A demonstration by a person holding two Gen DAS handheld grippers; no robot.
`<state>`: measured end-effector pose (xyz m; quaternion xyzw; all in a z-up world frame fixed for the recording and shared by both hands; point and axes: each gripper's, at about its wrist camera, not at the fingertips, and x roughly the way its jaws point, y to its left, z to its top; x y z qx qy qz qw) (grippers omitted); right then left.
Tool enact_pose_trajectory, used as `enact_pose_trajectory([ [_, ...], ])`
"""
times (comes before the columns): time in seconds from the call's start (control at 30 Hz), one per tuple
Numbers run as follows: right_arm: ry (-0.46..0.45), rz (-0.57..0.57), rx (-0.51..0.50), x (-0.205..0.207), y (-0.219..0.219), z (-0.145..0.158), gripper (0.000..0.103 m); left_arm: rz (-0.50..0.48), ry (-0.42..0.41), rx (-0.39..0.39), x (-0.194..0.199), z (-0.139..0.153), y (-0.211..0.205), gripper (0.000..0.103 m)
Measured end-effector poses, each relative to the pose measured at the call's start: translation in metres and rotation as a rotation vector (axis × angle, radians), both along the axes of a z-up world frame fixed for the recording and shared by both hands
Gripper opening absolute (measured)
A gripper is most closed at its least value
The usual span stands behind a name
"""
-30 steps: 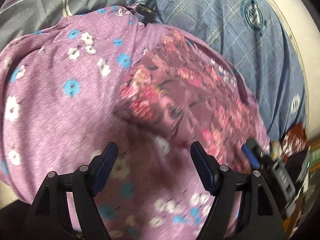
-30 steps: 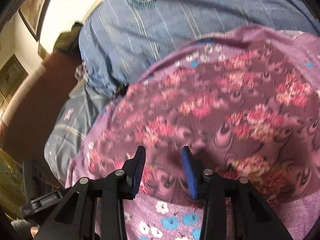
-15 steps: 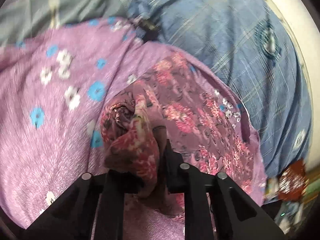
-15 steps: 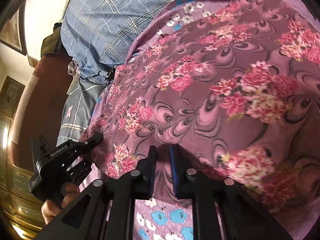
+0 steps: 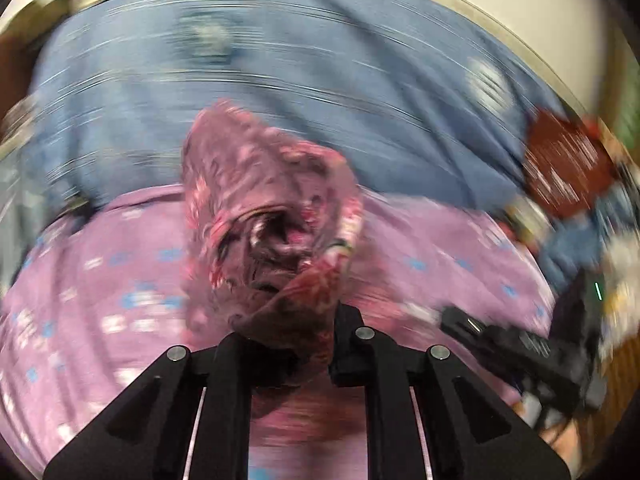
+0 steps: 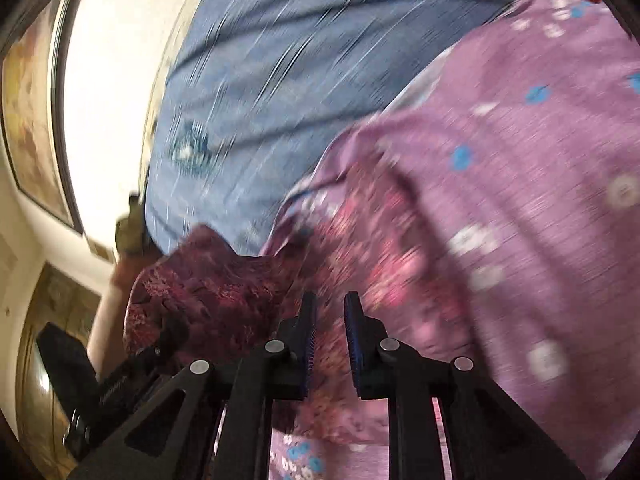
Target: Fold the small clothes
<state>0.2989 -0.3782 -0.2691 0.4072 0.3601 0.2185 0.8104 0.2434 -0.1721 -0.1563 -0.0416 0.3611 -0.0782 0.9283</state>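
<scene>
The dark pink rose-print garment (image 5: 272, 208) hangs bunched from my left gripper (image 5: 292, 332), which is shut on a fold of it and holds it above the lilac cloth with blue and white flowers (image 5: 120, 280). In the right wrist view that lifted bunch (image 6: 208, 280) rises at the left, with the left gripper (image 6: 160, 344) under it. My right gripper (image 6: 329, 336) has its jaws opening. A narrow gap shows between the blue pads (image 6: 310, 336), and the rose-print fabric (image 6: 380, 260) lies just beyond them, unpinched. Both views are blurred.
A blue checked cloth (image 5: 280, 60) covers the surface beyond the lilac one (image 6: 540, 140). A dark red patterned item (image 5: 560, 160) lies at the right edge. A cream wall with a framed picture (image 6: 32, 120) stands to the left, and a hand (image 6: 104, 320) shows there.
My left gripper shut on a fold of the rose-print garment, then lifted it up and across. My right gripper shut on the garment's edge, swung sideways, and its pads have now parted.
</scene>
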Motion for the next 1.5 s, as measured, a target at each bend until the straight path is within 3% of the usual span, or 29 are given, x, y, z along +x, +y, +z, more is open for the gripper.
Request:
enact_pose_trajectory([
  [0.1,-0.001,-0.048,0.052,-0.002,-0.029,-0.003,0.019,-0.179,0.082,-0.047,0.000,-0.016,-0.046,0.026],
  [0.13,0.001,-0.053,0.055,-0.003,-0.032,-0.002,0.024,-0.231,0.116,-0.087,0.000,-0.022,-0.048,0.043],
  [0.17,0.005,-0.058,0.059,-0.004,-0.036,-0.003,0.029,-0.228,0.119,-0.091,-0.002,-0.023,-0.043,0.059],
  [0.2,0.022,-0.066,0.052,-0.004,-0.039,-0.005,0.035,-0.196,0.097,-0.087,-0.004,-0.023,-0.031,0.066],
  [0.23,0.031,-0.065,0.045,-0.004,-0.040,-0.007,0.048,-0.163,0.072,-0.087,-0.006,-0.022,-0.017,0.078],
  [0.27,0.048,-0.051,0.042,-0.002,-0.038,-0.010,0.053,-0.116,0.047,-0.099,-0.006,-0.020,0.004,0.081],
  [0.33,0.065,-0.038,0.031,0.000,-0.037,-0.013,0.056,-0.032,0.036,-0.145,-0.002,-0.023,0.046,0.082],
  [0.47,0.130,-0.072,-0.042,0.005,-0.029,-0.021,0.060,0.108,0.150,-0.158,0.007,-0.060,0.098,0.082],
  [0.6,0.139,-0.090,-0.167,0.004,-0.023,-0.019,0.060,0.113,0.232,-0.138,0.014,-0.098,0.101,0.082],
  [0.67,0.093,-0.076,-0.276,0.000,-0.014,-0.013,0.058,0.065,0.232,-0.085,0.015,-0.111,0.092,0.082],
  [0.7,0.104,-0.058,-0.446,0.000,0.001,-0.013,0.054,0.033,0.244,-0.037,0.015,-0.117,0.083,0.083],
  [0.77,0.163,-0.031,-0.626,0.002,0.016,-0.029,0.051,0.001,0.246,-0.025,0.019,-0.120,0.081,0.082],
  [0.87,0.129,-0.072,-0.643,-0.002,0.014,-0.018,0.050,-0.024,0.266,-0.050,0.029,-0.108,0.089,0.082],
  [0.93,0.061,-0.174,-0.629,-0.006,0.007,0.003,0.054,0.000,0.180,-0.069,0.032,-0.090,0.098,0.082],
  [1.03,-0.012,-0.156,-0.530,0.006,0.011,0.023,0.053,-0.002,0.119,-0.046,0.039,-0.081,0.098,0.082],
  [1.1,0.024,-0.095,-0.484,0.036,0.023,0.026,0.047,-0.003,0.123,0.018,0.049,-0.088,0.095,0.082],
  [1.17,0.101,-0.059,-0.464,0.072,0.033,0.021,0.031,-0.033,0.167,0.085,0.057,-0.108,0.090,0.083],
  [1.2,0.168,-0.042,-0.484,0.099,0.041,0.014,0.025,-0.043,0.185,0.093,0.058,-0.117,0.089,0.083],
  [1.3,0.356,0.001,-0.572,0.162,0.062,-0.024,0.027,-0.061,0.186,0.049,0.058,-0.121,0.098,0.084],
  [1.33,0.376,-0.002,-0.609,0.175,0.068,-0.035,0.026,-0.067,0.198,0.028,0.059,-0.121,0.101,0.084],
  [1.43,0.324,-0.004,-0.660,0.177,0.080,-0.016,0.025,-0.054,0.202,-0.018,0.053,-0.120,0.113,0.084],
  [1.5,0.202,0.070,-0.611,0.164,0.102,0.006,0.025,-0.060,0.189,-0.022,0.043,-0.118,0.115,0.084],
])
